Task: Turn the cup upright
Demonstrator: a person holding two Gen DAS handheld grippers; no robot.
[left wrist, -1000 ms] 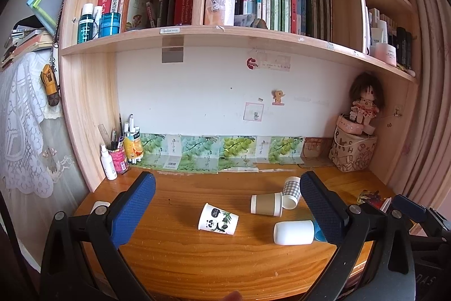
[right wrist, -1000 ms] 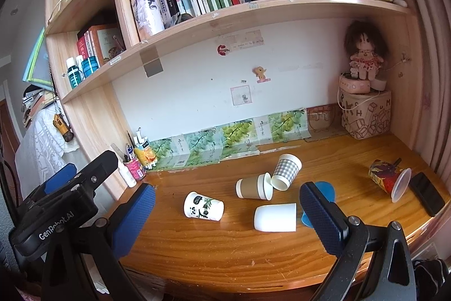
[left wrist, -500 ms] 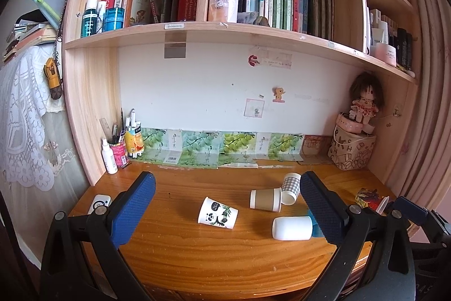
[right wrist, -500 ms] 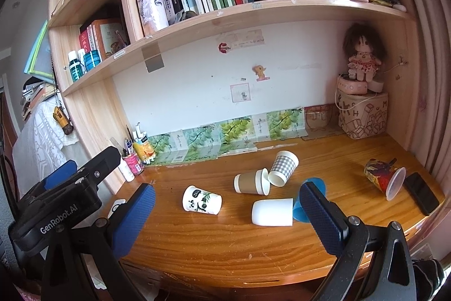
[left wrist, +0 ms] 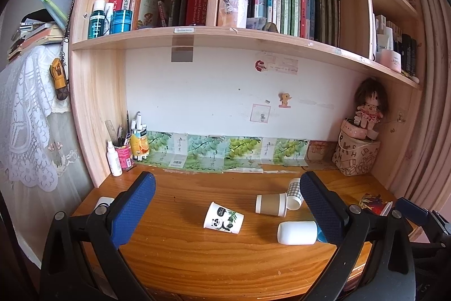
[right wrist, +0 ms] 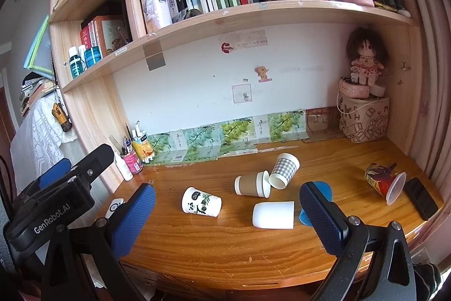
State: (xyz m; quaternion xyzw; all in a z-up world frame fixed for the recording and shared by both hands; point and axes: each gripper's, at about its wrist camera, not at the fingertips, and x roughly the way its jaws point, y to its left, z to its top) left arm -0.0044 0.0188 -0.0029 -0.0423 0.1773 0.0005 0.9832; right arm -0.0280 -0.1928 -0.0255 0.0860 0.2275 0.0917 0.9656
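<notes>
Blue-padded jaws of left gripper (left wrist: 227, 205) and right gripper (right wrist: 227, 205) gape wide, holding nothing.

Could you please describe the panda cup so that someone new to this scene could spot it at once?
Start at the wooden desk under the bookshelves, where several paper cups lie tipped over. The panda cup lies on its side, apart from and left of the others. It alone is white with black pandas and green bamboo leaves; its neighbours are a brown cup, a checked cup and a plain white cup.
</notes>
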